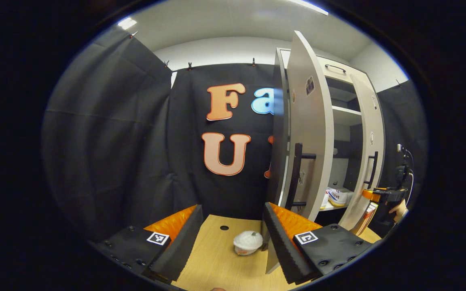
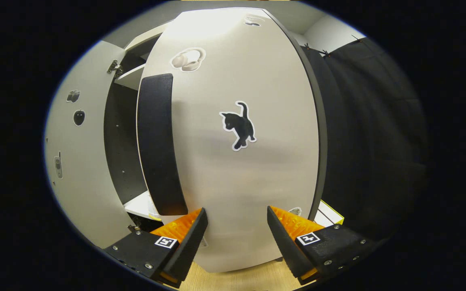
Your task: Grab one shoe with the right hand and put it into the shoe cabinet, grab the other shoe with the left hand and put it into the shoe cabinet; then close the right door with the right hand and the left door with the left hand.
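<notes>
Left gripper (image 1: 231, 242): 2 wedge-shaped fingers with ribbed inner faces, on flat black blocks fixed by round screws; each block carried 1 square black-and-white marker. Right gripper (image 2: 237, 238): same build, screws and 1 marker per block. In the left gripper view it showed with dark cables above and a hand (image 1: 399, 209) behind.

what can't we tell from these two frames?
- Left gripper view: shoes in the cabinet are small and partly behind the left door; one or two, unclear.
- Left gripper view: right gripper sits tiny at the image edge; jaw state unreadable there.
- Right gripper view: right door hides the cabinet interior; contact between the right gripper and the door is unclear.
- Left gripper view: white object on the table, unidentifiable.
</notes>
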`<state>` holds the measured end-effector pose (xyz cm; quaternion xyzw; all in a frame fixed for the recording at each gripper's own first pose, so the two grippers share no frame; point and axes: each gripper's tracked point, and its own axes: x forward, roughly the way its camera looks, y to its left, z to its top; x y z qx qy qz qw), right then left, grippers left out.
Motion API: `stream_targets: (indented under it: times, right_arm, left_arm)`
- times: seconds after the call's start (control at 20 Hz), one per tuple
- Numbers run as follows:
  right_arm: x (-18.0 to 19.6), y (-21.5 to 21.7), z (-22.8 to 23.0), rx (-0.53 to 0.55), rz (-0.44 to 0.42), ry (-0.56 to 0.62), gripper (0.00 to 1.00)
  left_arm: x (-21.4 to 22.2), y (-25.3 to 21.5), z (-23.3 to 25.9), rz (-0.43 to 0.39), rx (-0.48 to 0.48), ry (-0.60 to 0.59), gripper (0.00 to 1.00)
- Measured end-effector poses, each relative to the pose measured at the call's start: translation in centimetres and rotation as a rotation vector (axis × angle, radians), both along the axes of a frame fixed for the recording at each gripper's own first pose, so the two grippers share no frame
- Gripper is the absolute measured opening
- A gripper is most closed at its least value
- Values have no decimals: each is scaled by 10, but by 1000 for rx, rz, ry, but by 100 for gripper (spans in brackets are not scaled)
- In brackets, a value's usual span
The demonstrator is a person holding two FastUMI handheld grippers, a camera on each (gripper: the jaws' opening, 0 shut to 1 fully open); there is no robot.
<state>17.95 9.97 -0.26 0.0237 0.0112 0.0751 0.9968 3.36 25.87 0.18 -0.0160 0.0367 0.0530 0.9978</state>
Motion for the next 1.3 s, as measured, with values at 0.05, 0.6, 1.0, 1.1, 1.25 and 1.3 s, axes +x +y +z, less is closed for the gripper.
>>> stream_targets:
  times: [0.05, 0.6, 1.0, 1.1, 1.25, 1.3]
  right_arm:
    - [0, 2, 1, 3, -13, 4, 92]
    - [-2, 12, 5, -55, -130, -18, 92]
    - [-35, -17, 3, -65, -171, -18, 92]
    - [-58, -33, -1, -83, -179, -18, 92]
    - [-84, -50, 0, -95, -181, -24, 92]
    - [-92, -53, 2, -96, -176, -26, 92]
  left_arm:
    - [7, -3, -9, -20, -7, 15, 97]
    - [58, -48, -83, -207, -27, 136, 97]
    - [65, -64, -94, -229, -28, 149, 96]
    - [64, -68, -95, -234, -18, 152, 96]
    - [62, -76, -96, -235, -13, 155, 96]
    - [61, -79, -96, -237, -22, 158, 96]
